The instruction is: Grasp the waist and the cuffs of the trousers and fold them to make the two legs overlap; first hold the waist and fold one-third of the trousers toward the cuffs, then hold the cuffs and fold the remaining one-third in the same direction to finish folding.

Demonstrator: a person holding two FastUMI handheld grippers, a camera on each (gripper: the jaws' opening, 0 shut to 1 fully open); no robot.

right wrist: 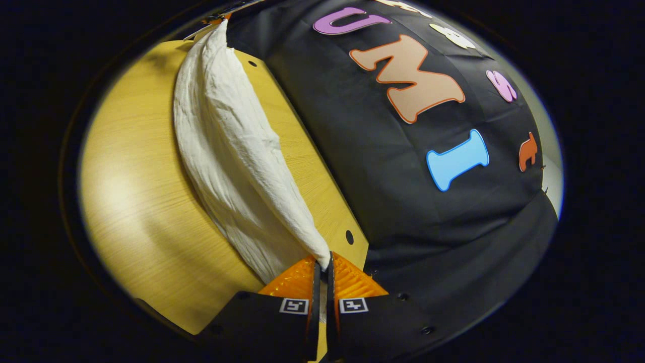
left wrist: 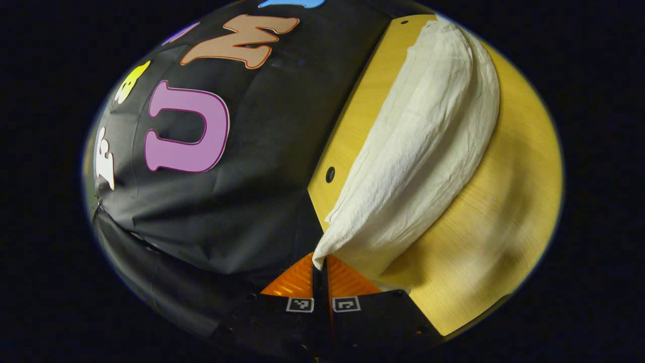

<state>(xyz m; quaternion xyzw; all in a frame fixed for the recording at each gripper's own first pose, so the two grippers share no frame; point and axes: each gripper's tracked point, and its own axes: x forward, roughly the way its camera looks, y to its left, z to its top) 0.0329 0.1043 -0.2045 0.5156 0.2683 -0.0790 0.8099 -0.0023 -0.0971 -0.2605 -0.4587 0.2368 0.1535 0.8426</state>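
The white trousers (left wrist: 423, 141) stretch across the wooden table (left wrist: 514, 201), lifted at one long edge. In the left gripper view my left gripper (left wrist: 319, 262) is shut on one end of that raised edge, with cloth pinched between both fingers. The same trousers (right wrist: 227, 146) show in the right gripper view, where my right gripper (right wrist: 324, 263) is shut on the other end of the edge. Between the two grips the cloth hangs taut and drapes down onto the table (right wrist: 131, 201). I cannot tell which end is the waist and which the cuffs.
The table's far edge (left wrist: 347, 126) runs along the black cloth wall, with a small round hole (left wrist: 330, 174) near it. In the right gripper view another hole (right wrist: 349, 236) sits close to the fingers. Bare wood lies on the near side of the trousers.
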